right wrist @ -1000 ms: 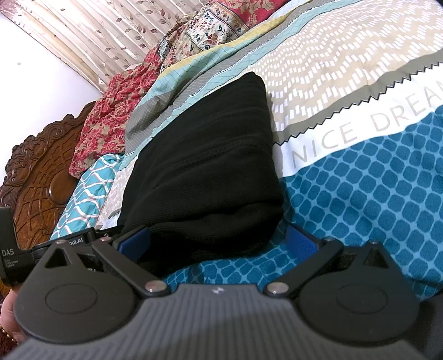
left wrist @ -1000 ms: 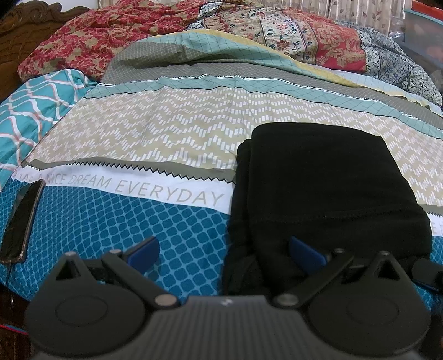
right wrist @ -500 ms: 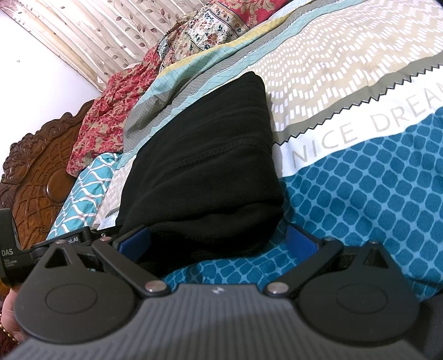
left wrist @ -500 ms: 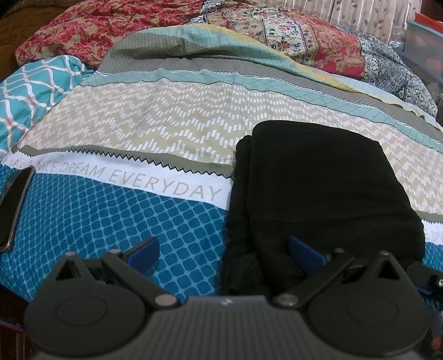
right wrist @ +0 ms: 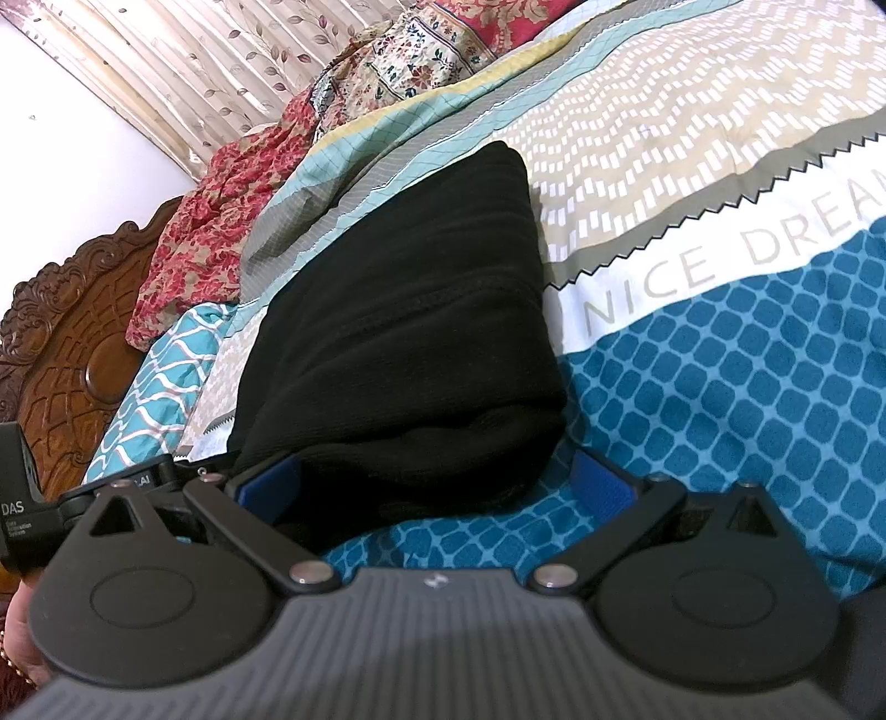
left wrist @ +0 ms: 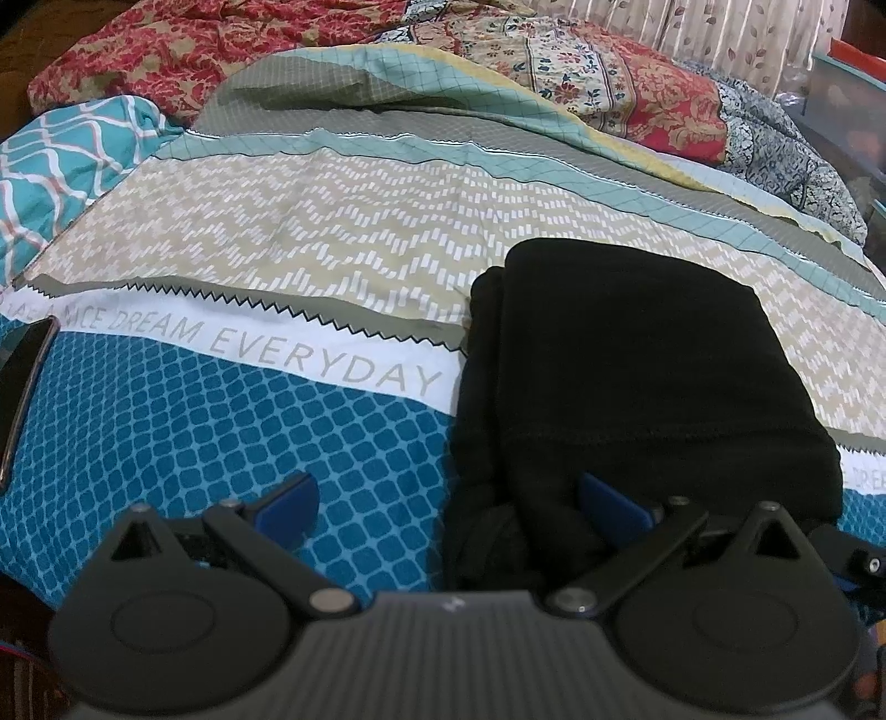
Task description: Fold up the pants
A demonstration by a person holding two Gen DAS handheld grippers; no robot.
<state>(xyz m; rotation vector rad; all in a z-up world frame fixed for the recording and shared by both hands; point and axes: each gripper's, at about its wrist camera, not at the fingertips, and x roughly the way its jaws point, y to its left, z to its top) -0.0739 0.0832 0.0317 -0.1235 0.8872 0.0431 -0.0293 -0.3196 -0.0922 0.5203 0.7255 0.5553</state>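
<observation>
The black pants (left wrist: 626, 376) lie folded into a thick rectangle on the patterned bedspread (left wrist: 277, 266). My left gripper (left wrist: 448, 501) is open at the bundle's near left corner: its right blue pad rests over the cloth and its left pad is over the blue sheet. In the right wrist view the same pants (right wrist: 410, 310) fill the centre. My right gripper (right wrist: 437, 479) is open with the bundle's near edge between its blue pads, not pinched.
A dark phone (left wrist: 22, 387) lies at the bed's left edge. Red floral bedding (left wrist: 183, 50) and pillows are piled at the far end. A carved wooden headboard (right wrist: 61, 327) and curtain (right wrist: 221, 61) stand behind. Part of a hand (right wrist: 16, 626) shows at lower left.
The left wrist view has tipped slightly downward and nearer the bed. Both grippers stay open at the pants' near edge, and the pants have not moved.
</observation>
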